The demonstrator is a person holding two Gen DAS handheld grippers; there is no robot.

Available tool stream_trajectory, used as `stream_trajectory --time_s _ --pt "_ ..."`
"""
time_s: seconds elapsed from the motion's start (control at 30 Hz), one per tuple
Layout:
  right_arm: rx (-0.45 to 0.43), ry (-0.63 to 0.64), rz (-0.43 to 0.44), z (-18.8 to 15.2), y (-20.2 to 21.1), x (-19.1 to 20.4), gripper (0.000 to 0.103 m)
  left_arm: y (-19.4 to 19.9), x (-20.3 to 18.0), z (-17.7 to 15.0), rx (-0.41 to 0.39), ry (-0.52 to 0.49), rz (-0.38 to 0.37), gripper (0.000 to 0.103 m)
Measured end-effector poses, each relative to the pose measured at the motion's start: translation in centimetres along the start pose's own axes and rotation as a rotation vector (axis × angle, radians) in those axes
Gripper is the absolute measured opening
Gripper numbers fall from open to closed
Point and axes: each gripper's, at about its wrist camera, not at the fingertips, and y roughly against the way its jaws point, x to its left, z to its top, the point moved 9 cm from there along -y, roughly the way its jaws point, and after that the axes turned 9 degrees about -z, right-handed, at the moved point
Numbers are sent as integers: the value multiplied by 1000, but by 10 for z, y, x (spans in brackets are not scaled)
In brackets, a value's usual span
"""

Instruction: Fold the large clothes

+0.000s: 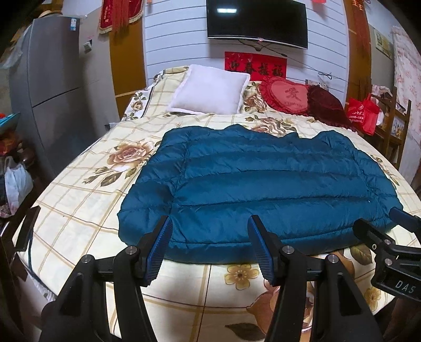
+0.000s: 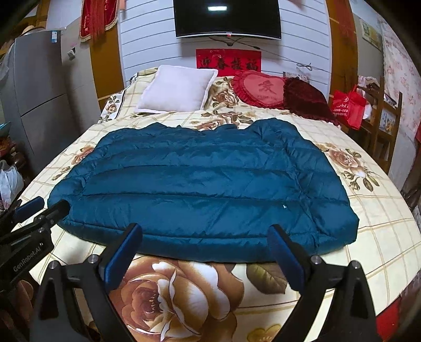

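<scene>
A big blue puffy jacket (image 1: 257, 189) lies flat on the bed (image 1: 79, 189). It is spread out wide across the middle of the flowery bed cover, with its bottom edge near the front of the bed. Its sleeves look folded in along the sides.

The left gripper (image 1: 209, 247) hangs just over the bottom edge of the jacket, toward the left part. Its two blue fingers (image 1: 159, 252) are wide apart and hold nothing. The right gripper (image 2: 205, 252) hangs over the bottom edge too, more to the right. Its fingers (image 2: 123, 257) are also wide apart, with nothing between them. The two grippers are side by side, and each one shows at the edge of the other's view.

At the far end of the bed sit a white pillow (image 1: 210, 90), a red heart pillow (image 1: 286, 96) and a dark red pillow (image 1: 329, 107). A black TV (image 1: 256, 22) hangs on the wall above them, with a red sign (image 1: 256, 65) under it. A tall grey fridge (image 1: 55, 86) stands to the left of the bed. A red bag (image 1: 361, 113) sits on the right side.
</scene>
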Motion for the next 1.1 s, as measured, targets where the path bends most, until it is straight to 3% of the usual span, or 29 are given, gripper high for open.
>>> stream_trajectory --time_s 1.1 --pt "10 22 20 3 -3 4 98 -1 0 -1 15 -6 13 57"
